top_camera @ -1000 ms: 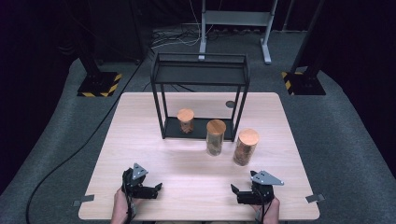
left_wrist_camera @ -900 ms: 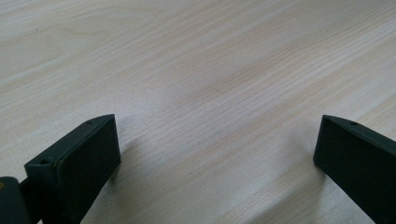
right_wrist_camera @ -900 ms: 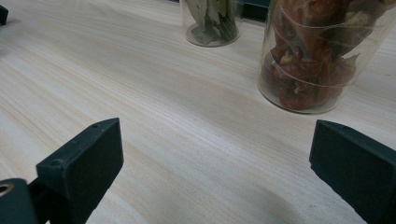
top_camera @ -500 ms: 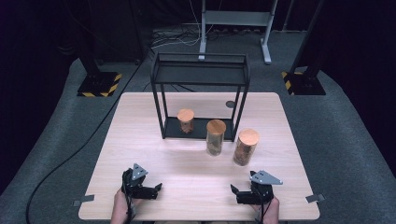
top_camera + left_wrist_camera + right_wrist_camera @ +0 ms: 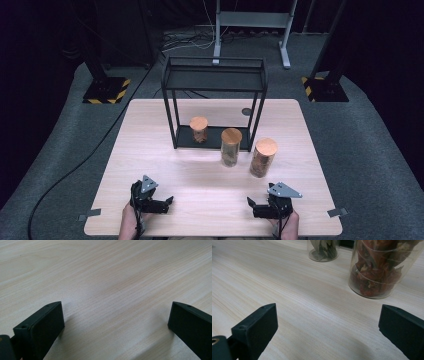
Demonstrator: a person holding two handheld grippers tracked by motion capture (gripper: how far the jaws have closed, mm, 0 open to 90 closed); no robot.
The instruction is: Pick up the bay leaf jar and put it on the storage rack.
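Your matt black plastic grippers (image 5: 170,202) rest on a pale, smooth-grained wooden table (image 5: 150,130) near a glossy clear glass jar of red pieces (image 5: 384,267).

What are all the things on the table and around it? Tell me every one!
Jars: 3, clear glass with light wooden lids; one on the rack's bottom shelf, one with greenish leaves just in front of the rack, one with red pieces to its right.
Rack: 1, black metal frame, far middle of the table.
Round disc: 1, dark, on the table behind the rack.
Table: 1, pale wood.
Cable: 1, black, on the grey floor at left.
Left gripper: 1, black, near edge, jaws open.
Right gripper: 1, black, near edge, jaws open.
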